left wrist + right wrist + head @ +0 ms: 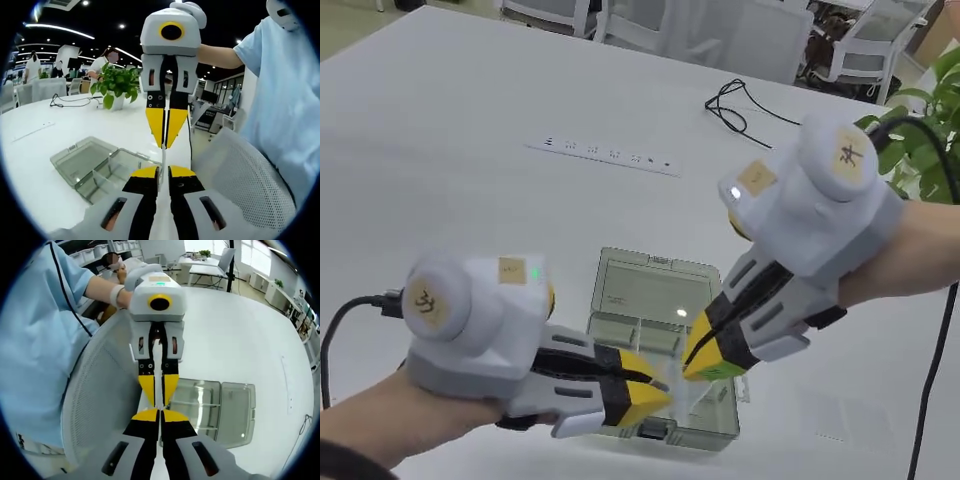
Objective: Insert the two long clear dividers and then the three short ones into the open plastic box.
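Note:
The open clear plastic box lies on the white table with its lid folded back; clear partitions stand inside it. Just above the box, my left gripper and my right gripper meet tip to tip. A thin clear divider runs between them, and both are shut on it. From the left gripper view, my left gripper points at the right gripper, with the box below left. From the right gripper view, my right gripper faces the left gripper beside the box.
A white power strip lies mid-table, with a black cable behind it. A green plant stands at the right edge. A white mesh chair is by the person. Chairs line the table's far side.

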